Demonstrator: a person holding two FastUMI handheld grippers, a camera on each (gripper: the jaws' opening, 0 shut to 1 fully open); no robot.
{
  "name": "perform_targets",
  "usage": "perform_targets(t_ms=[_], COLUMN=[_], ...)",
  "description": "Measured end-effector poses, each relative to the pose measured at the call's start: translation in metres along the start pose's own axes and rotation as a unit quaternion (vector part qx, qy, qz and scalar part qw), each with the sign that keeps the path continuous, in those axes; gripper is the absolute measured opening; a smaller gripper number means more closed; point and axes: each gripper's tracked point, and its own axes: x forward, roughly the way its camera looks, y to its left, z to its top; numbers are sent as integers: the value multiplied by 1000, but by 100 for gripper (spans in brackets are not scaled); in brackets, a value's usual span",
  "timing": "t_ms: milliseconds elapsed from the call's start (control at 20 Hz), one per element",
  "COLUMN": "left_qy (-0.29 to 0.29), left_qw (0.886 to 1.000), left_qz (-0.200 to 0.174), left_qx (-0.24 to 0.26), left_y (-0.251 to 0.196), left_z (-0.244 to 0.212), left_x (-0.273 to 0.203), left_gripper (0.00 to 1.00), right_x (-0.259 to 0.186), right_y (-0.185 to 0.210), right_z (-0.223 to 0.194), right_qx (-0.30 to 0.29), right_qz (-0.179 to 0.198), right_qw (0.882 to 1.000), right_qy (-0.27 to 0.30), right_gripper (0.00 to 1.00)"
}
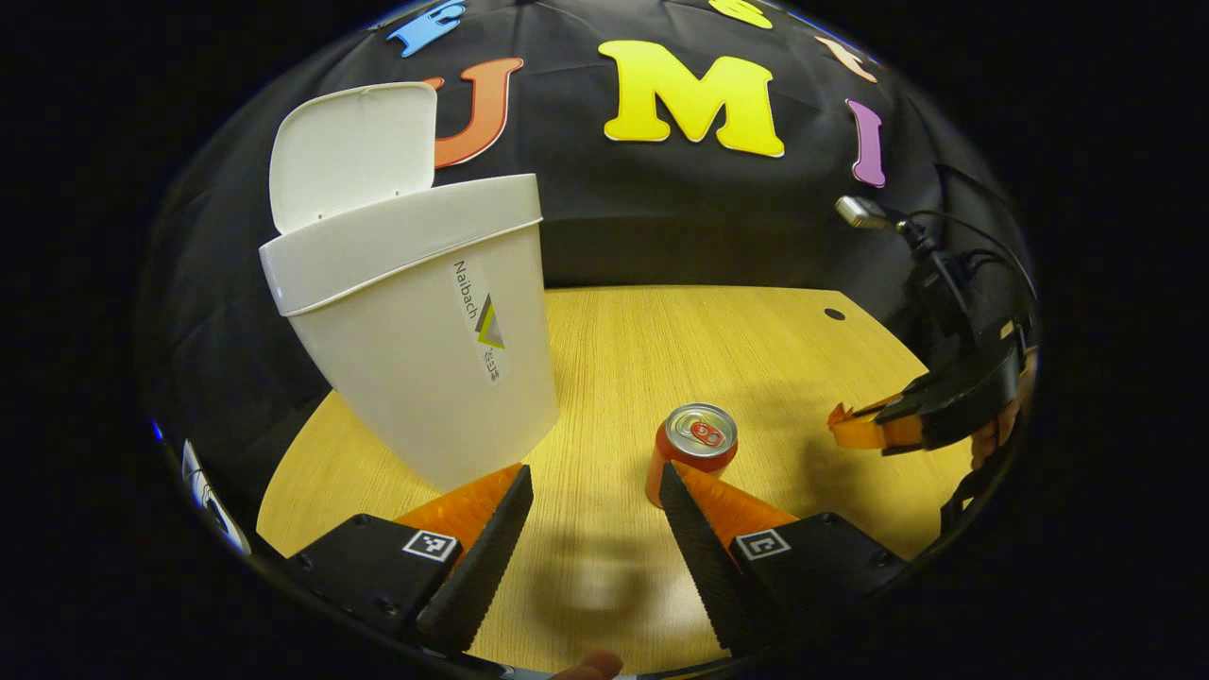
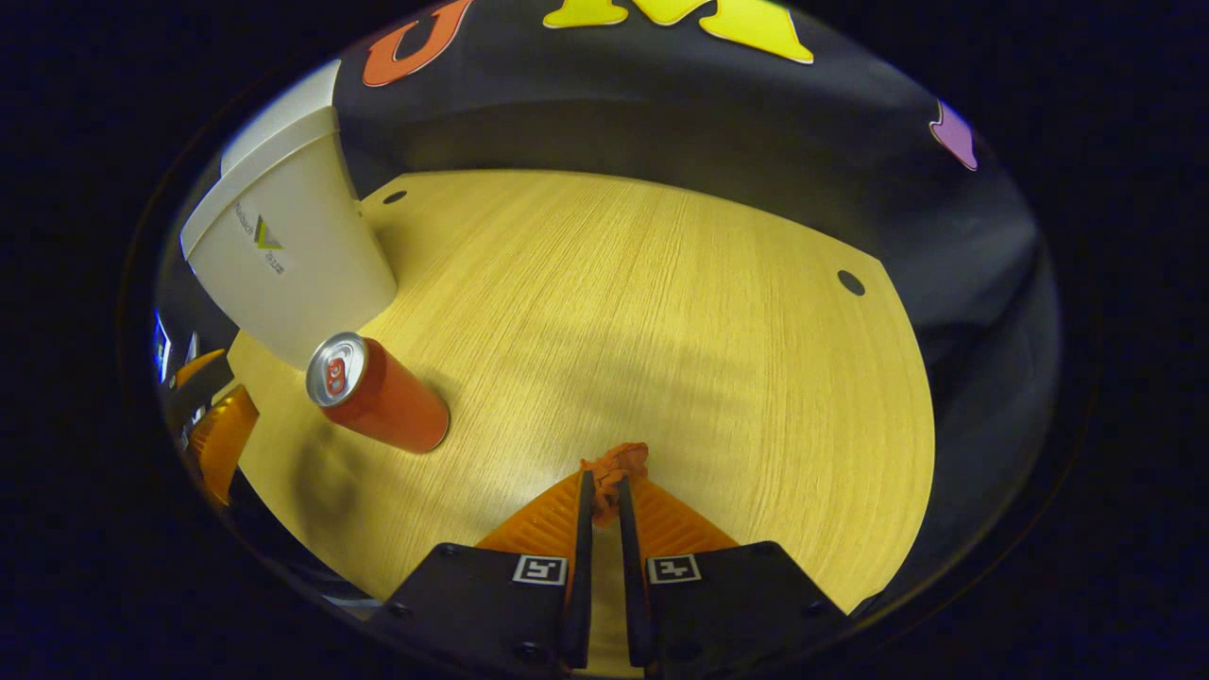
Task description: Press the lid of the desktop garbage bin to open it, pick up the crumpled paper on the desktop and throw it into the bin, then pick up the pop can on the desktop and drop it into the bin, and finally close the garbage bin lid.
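Pale wood desk (image 2: 661, 312) with fine grain, 2 small dark holes near its far edge, soft shadows across it. Black cloth wall (image 1: 661, 227) behind and around.

Left gripper (image 1: 595, 491): fingers spread wide apart, released, gripping nothing. White bin (image 1: 416, 321) just beyond the left finger, lid (image 1: 354, 151) tipped up and open. Red pop can (image 1: 692, 449) upright on the desk, right at the tip of the right finger.

Right gripper (image 2: 604, 491): fingers clenched tight on crumpled paper (image 2: 616, 465), an orange-looking wad poking out past the tips, above the desk. Pop can and bin far off to the left of those fingers.
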Motion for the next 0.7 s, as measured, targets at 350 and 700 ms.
perform_targets(t_ms=[350, 700], left_qy=[-10, -22], left_qw=[1000, 998], left_qz=[-19, -35], left_qx=[21, 40], left_y=[-13, -24], left_z=[-1, 0], left_x=[-6, -18], left_gripper=[91, 91], right_x=[-78, -144], right_y=[-19, -17], right_z=[60, 117], right_qx=[15, 12], right_qz=[8, 18], right_qw=[996, 985], right_qy=[-91, -172], right_gripper=[16, 17])
